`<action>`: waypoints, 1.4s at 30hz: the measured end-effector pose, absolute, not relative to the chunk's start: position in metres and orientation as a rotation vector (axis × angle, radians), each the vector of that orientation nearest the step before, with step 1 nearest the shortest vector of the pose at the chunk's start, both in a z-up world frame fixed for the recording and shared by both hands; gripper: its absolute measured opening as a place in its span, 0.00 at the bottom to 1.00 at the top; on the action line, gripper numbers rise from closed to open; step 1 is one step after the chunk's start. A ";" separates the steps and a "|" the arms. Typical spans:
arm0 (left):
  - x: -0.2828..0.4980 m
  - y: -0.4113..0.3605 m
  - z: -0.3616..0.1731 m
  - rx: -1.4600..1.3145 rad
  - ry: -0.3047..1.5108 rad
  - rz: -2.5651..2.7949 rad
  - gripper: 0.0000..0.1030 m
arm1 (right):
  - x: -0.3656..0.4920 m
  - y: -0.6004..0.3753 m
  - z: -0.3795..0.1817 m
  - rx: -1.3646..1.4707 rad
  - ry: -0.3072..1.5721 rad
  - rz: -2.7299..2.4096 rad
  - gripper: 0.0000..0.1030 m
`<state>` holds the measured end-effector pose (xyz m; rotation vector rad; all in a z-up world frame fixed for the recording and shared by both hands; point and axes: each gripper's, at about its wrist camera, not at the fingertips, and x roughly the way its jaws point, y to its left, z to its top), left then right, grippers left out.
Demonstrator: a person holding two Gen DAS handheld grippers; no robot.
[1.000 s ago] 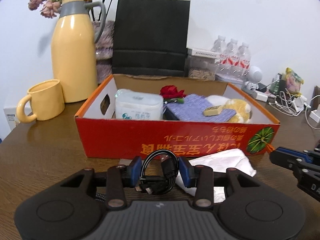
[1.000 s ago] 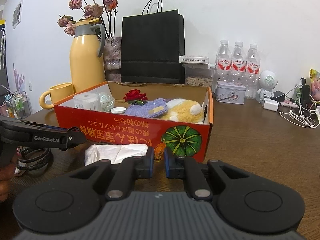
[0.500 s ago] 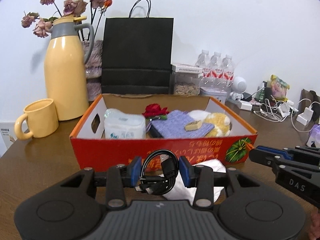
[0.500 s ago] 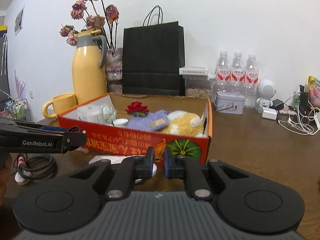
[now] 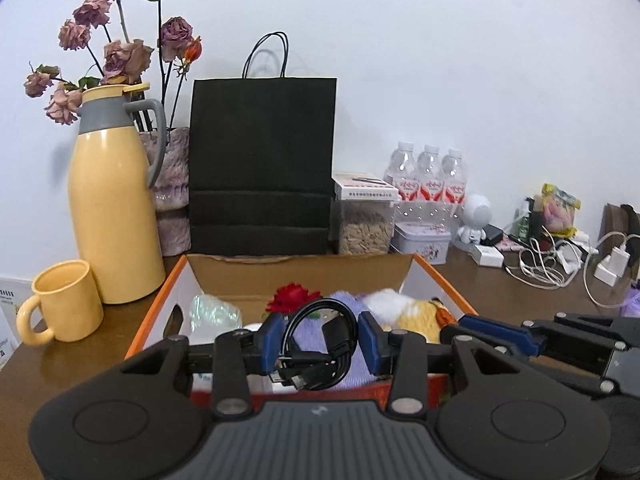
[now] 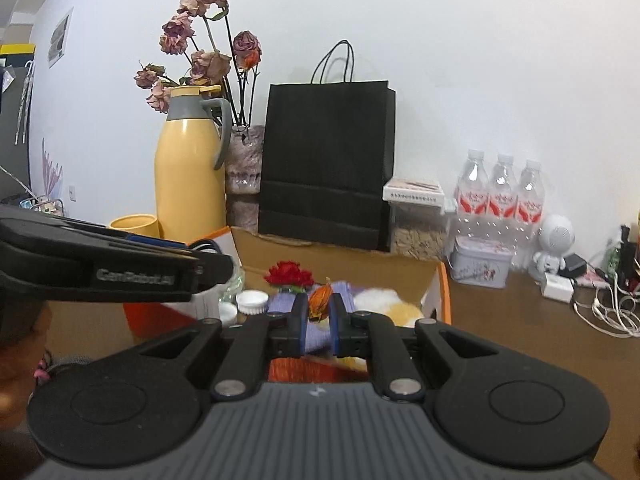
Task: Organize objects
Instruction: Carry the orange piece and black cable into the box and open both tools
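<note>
My left gripper (image 5: 321, 344) is shut on a coiled black cable (image 5: 320, 350), held above the near side of the orange cardboard box (image 5: 440, 276). My right gripper (image 6: 319, 312) is shut on a small orange dried bud (image 6: 320, 298), also over the box (image 6: 442, 292). Inside the box lie a red rose (image 5: 294, 298), a purple knitted cloth (image 5: 352, 364), a yellow and white plush toy (image 5: 412, 312) and a crinkled clear wrap (image 5: 212, 312). The right gripper shows as dark bars (image 5: 560, 340) at the right of the left wrist view. The left gripper crosses the right wrist view (image 6: 120, 268).
Behind the box stand a yellow thermos jug (image 5: 112, 200), a yellow mug (image 5: 64, 304), a vase of dried roses (image 5: 172, 184) and a black paper bag (image 5: 260, 168). A seed jar (image 5: 364, 228), water bottles (image 5: 428, 184), a tin (image 5: 422, 240) and tangled chargers (image 5: 552, 260) fill the right.
Both grippers have risen from table level in front of the box to above its near wall, each keeping its hold. The white tissue on the table has dropped out of sight.
</note>
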<state>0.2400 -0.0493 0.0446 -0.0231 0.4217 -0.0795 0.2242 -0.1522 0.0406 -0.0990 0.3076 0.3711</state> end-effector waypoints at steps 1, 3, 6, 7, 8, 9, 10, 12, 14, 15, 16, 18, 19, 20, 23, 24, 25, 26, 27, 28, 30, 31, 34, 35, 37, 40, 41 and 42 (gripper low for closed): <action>0.245 -0.050 0.045 -0.027 0.424 -0.073 0.38 | 0.229 -0.150 0.041 -0.103 0.307 0.371 0.11; 0.254 -0.050 0.045 -0.037 0.427 -0.065 0.38 | 0.237 -0.146 0.041 -0.101 0.307 0.371 0.11; 0.268 -0.048 0.044 -0.046 0.429 -0.051 0.38 | 0.250 -0.142 0.040 -0.091 0.308 0.372 0.11; 0.273 -0.047 0.043 -0.049 0.430 -0.047 0.38 | 0.255 -0.141 0.039 -0.088 0.310 0.371 0.11; 0.278 -0.046 0.042 -0.053 0.433 -0.041 0.38 | 0.259 -0.141 0.038 -0.085 0.313 0.371 0.11; 0.283 -0.044 0.042 -0.057 0.435 -0.037 0.38 | 0.263 -0.141 0.036 -0.082 0.316 0.371 0.11; 0.288 -0.042 0.041 -0.063 0.438 -0.033 0.38 | 0.268 -0.141 0.035 -0.081 0.318 0.369 0.11; 0.297 -0.039 0.040 -0.068 0.441 -0.026 0.38 | 0.276 -0.141 0.033 -0.077 0.321 0.364 0.11; 0.305 -0.037 0.039 -0.064 0.444 -0.016 0.38 | 0.286 -0.141 0.030 -0.069 0.329 0.361 0.11; 0.309 -0.037 0.038 -0.062 0.449 -0.013 0.38 | 0.289 -0.142 0.029 -0.065 0.333 0.360 0.11; 0.312 -0.036 0.037 -0.062 0.455 -0.012 0.38 | 0.293 -0.142 0.028 -0.061 0.336 0.359 0.11; 0.318 -0.036 0.033 -0.059 0.466 -0.010 0.38 | 0.298 -0.142 0.026 -0.059 0.343 0.360 0.11; 0.319 -0.036 0.032 -0.056 0.470 -0.008 0.38 | 0.300 -0.143 0.026 -0.058 0.345 0.360 0.11; 0.321 -0.036 0.030 -0.052 0.475 -0.006 0.38 | 0.302 -0.143 0.025 -0.056 0.348 0.359 0.11; 0.326 -0.034 0.025 -0.057 0.487 0.014 0.53 | 0.307 -0.145 0.020 -0.050 0.367 0.349 0.13; 0.326 -0.034 0.023 -0.056 0.488 0.022 0.64 | 0.309 -0.147 0.018 -0.048 0.378 0.343 0.19; 0.327 -0.033 0.023 -0.058 0.484 0.029 0.86 | 0.310 -0.148 0.016 -0.047 0.391 0.336 0.25; 0.325 -0.032 0.023 -0.064 0.468 0.037 0.96 | 0.312 -0.149 0.014 -0.044 0.401 0.327 0.48; 0.323 -0.031 0.024 -0.069 0.445 0.040 0.96 | 0.312 -0.151 0.013 -0.036 0.405 0.317 0.71; 0.321 -0.031 0.025 -0.070 0.431 0.041 0.97 | 0.312 -0.152 0.013 -0.031 0.402 0.307 0.80; 0.320 -0.031 0.027 -0.067 0.421 0.042 0.99 | 0.309 -0.154 0.014 -0.036 0.384 0.290 0.92; 0.319 -0.031 0.027 -0.067 0.420 0.044 0.99 | 0.309 -0.154 0.015 -0.039 0.378 0.285 0.96; 0.320 -0.031 0.026 -0.072 0.429 0.049 0.99 | 0.307 -0.153 0.017 -0.045 0.368 0.279 1.00; 0.320 -0.031 0.025 -0.073 0.433 0.050 0.99 | 0.307 -0.153 0.017 -0.047 0.370 0.282 1.00; 0.320 -0.031 0.024 -0.073 0.441 0.050 0.99 | 0.307 -0.152 0.017 -0.051 0.373 0.283 1.00; 0.319 -0.032 0.021 -0.078 0.447 0.048 0.99 | 0.307 -0.151 0.015 -0.061 0.380 0.280 1.00; 0.318 -0.031 0.021 -0.080 0.446 0.049 0.99 | 0.307 -0.150 0.014 -0.063 0.382 0.278 1.00; 0.318 -0.031 0.021 -0.083 0.445 0.049 1.00 | 0.307 -0.150 0.014 -0.066 0.383 0.276 1.00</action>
